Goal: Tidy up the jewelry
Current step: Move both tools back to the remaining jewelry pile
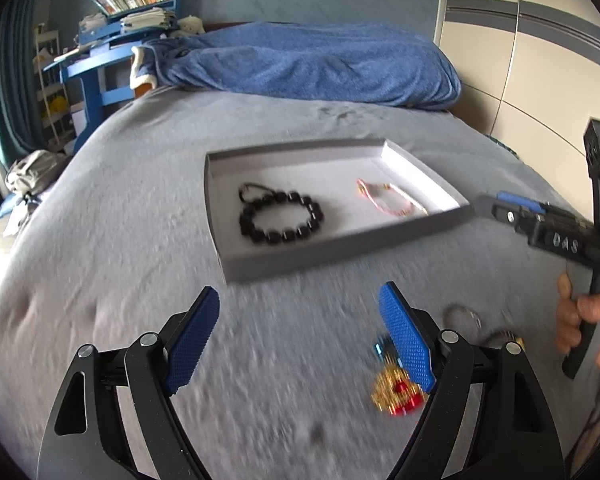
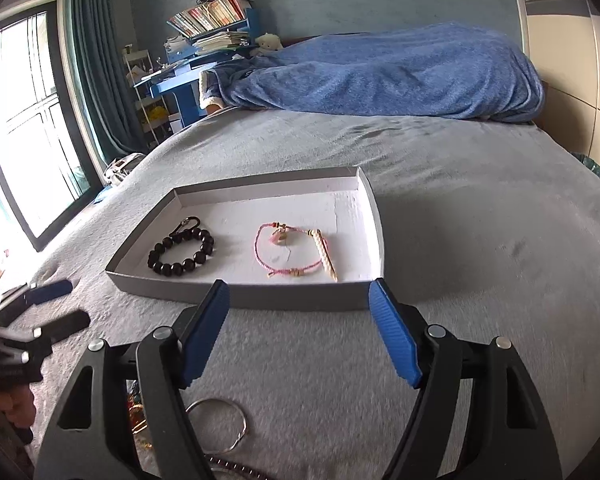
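Two pieces have already been laid in the shallow grey tray [image 2: 374,216] on the bed [image 2: 480,208]: a black beaded bracelet [image 2: 182,252] toward 9 o'clock on its white floor, and a pink cord bracelet [image 2: 290,250] near the centre, with a cream bead-wrapped stick [image 2: 327,255] just beside it at 3 o'clock. They appear to have been spaced apart so that cords and beads do not tangle.

Loose items are left on the grey cover outside the tray, at its 6 o'clock side. In the left wrist view a gold and red ornament [image 1: 396,392] is seen close to the right-hand finger of the left gripper [image 1: 300,340], with a small blue piece [image 1: 380,350] next to it; motion blur hides the detail. In the right wrist view a silver ring hoop [image 2: 220,424] lies under the right gripper [image 2: 300,328], and a dark beaded strand [image 2: 232,470] is partly cut off at 6 o'clock.

Both tools are spread wide with nothing between their blue pads. The left one is probably held low and open because the gold ornament is to be collected next; the right one is likely kept back from the tray's near wall to leave room.
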The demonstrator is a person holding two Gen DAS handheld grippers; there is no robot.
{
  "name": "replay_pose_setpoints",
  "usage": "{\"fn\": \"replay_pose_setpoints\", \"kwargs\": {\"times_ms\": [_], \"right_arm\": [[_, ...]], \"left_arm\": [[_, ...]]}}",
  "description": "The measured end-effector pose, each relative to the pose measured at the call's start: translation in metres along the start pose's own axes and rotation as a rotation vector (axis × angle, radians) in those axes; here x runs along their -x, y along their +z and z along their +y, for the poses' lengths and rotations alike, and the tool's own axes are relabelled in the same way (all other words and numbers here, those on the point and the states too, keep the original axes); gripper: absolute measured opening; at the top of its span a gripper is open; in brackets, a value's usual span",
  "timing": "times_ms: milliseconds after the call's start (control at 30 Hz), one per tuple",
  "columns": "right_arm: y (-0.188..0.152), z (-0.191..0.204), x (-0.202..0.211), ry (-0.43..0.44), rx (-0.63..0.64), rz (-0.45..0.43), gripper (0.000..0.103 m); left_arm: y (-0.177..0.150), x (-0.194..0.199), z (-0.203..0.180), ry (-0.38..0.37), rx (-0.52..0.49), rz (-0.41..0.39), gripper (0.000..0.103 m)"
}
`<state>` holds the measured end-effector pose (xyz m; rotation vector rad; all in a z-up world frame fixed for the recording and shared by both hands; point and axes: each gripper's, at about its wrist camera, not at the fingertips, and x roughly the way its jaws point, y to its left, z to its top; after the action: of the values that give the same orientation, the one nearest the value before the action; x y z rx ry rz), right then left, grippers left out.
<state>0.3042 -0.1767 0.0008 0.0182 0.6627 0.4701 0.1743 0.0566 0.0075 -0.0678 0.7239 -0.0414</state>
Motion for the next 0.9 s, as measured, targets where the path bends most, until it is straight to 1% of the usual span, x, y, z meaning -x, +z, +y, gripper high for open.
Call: {"fn": "replay_pose_setpoints", "kwargs": {"times_ms": [167, 367, 467, 567, 600, 667, 700, 733, 767, 833, 900], "right_arm": [[-0.009, 0.000, 0.012, 0.004, -0.014, 0.001, 0.075], [-0.020, -0.002, 0.021, 0.002, -0.031, 0.014, 0.075], [-0.026, -0.002, 0.025, 0.002, -0.040, 0.020, 0.075], [-0.032, -0.002, 0.028, 0.005, -0.048, 0.025, 0.075], [-0.034, -0.002, 0.029, 0.006, -0.049, 0.028, 0.075], [-0.036, 0.000, 0.029, 0.010, -0.048, 0.032, 0.075], [-0.038, 0.002, 0.029, 0.016, -0.047, 0.039, 0.075], [-0.040, 0.004, 0.029, 0.018, -0.044, 0.044, 0.075], [-0.041, 0.006, 0.029, 0.018, -0.038, 0.049, 0.075], [-0.045, 0.009, 0.029, 0.019, -0.032, 0.059, 0.075], [-0.048, 0.010, 0.029, 0.018, -0.032, 0.067, 0.075]], "left_arm": [[-0.022, 0.007, -0.011, -0.028, -0.006, 0.038, 0.082], [-0.039, 0.007, -0.032, -0.085, -0.076, 0.069, 0.082], [-0.044, 0.001, -0.038, -0.092, -0.105, 0.090, 0.081], [-0.047, -0.006, -0.040, -0.103, -0.112, 0.121, 0.071], [-0.048, -0.009, -0.040, -0.111, -0.115, 0.134, 0.063], [-0.049, -0.014, -0.041, -0.134, -0.114, 0.156, 0.055], [-0.049, -0.015, -0.041, -0.144, -0.115, 0.161, 0.042], [-0.050, -0.015, -0.042, -0.162, -0.114, 0.165, 0.032], [-0.050, -0.013, -0.043, -0.170, -0.117, 0.162, 0.031], [-0.051, -0.010, -0.043, -0.173, -0.119, 0.154, 0.018], [-0.050, -0.007, -0.042, -0.181, -0.111, 0.147, 0.015]]}}
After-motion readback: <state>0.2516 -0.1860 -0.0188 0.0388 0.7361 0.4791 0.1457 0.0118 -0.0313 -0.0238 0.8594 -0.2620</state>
